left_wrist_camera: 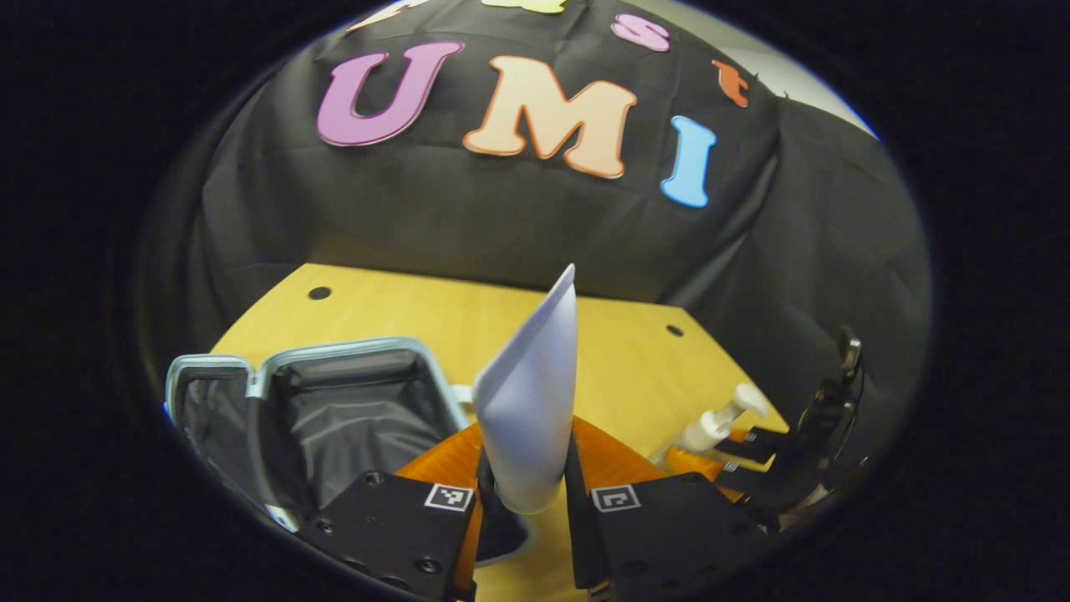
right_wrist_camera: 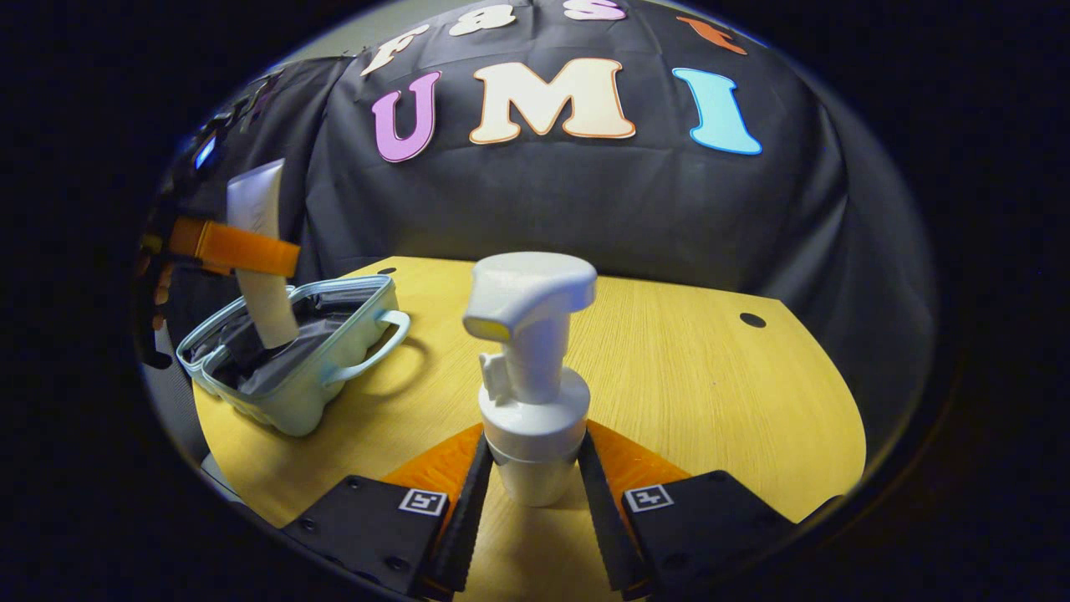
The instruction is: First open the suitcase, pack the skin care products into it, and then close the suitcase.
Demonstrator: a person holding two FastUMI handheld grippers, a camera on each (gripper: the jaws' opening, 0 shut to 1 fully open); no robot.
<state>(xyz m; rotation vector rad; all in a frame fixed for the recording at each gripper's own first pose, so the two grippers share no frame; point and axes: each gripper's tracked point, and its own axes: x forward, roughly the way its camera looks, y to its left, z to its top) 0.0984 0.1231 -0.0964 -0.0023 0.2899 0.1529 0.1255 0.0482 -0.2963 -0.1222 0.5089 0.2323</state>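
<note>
We are working over a wooden table [right_wrist_camera: 710,368] against black cloth. At bottom centre of the left gripper view, our left gripper [left_wrist_camera: 527,502] is pinching a white tube [left_wrist_camera: 531,401], standing upright; the open suitcase [left_wrist_camera: 334,410] is lying beyond at lower left. In the right gripper view, our right gripper [right_wrist_camera: 535,493] is clamping a pump bottle [right_wrist_camera: 531,376] at bottom centre.

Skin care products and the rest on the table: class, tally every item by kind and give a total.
Squeeze tube, held by the left gripper: 1
Pump bottle, held by the right gripper: 1
Open suitcase: 1
Total: 3
</note>
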